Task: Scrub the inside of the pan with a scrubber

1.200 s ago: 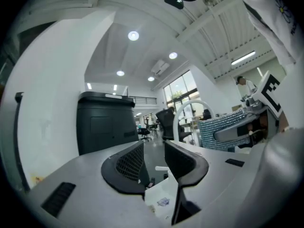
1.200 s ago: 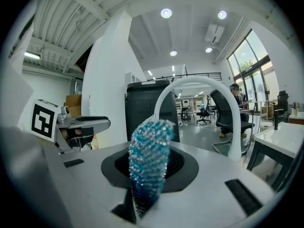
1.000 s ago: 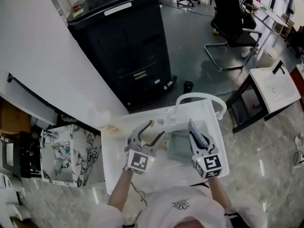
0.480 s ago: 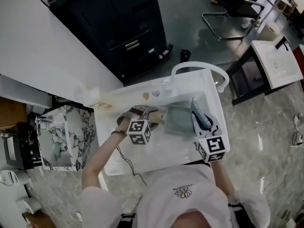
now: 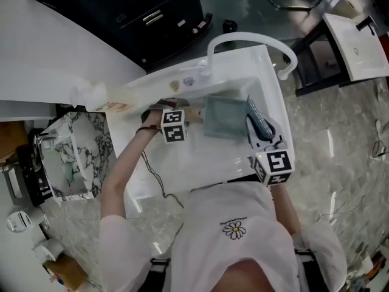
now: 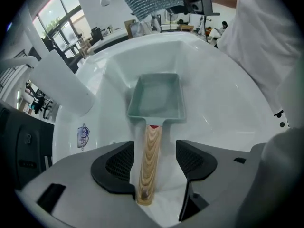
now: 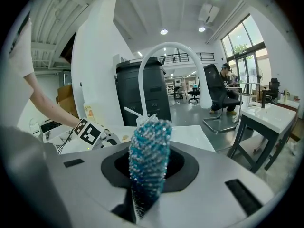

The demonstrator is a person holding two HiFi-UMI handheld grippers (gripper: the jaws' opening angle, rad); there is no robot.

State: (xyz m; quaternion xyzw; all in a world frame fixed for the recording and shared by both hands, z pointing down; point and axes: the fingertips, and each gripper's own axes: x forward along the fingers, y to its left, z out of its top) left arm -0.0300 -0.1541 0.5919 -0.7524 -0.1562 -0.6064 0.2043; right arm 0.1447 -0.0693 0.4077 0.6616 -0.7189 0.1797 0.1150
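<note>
A grey-green rectangular pan (image 5: pixel 223 117) with a wooden handle (image 6: pixel 147 160) lies in the white sink (image 5: pixel 182 163). My left gripper (image 5: pixel 182 117) points steeply down over that handle. Its jaws have just been opening and the left gripper (image 6: pixel 154 163) stands open, one pad on each side of the handle, without pressing on it. My right gripper (image 5: pixel 258 126) hovers at the pan's right edge, shut on a blue glittery mesh scrubber (image 7: pixel 148 158). The scrubber (image 5: pixel 260 123) sticks up from between the jaws, above the pan.
A white arched faucet (image 5: pixel 249 38) curves over the sink's far side and also shows as the faucet (image 7: pixel 159 51) ahead of the right gripper. A black cabinet (image 5: pixel 152 11) stands behind the sink. A marble-patterned box (image 5: pixel 64 157) sits at the left. A small sticker (image 6: pixel 83 136) marks the sink rim.
My left gripper has dropped into the sink and tipped downward, coming over the pan's handle with wider jaws. The right gripper with the scrubber has sunk a little toward the pan.
</note>
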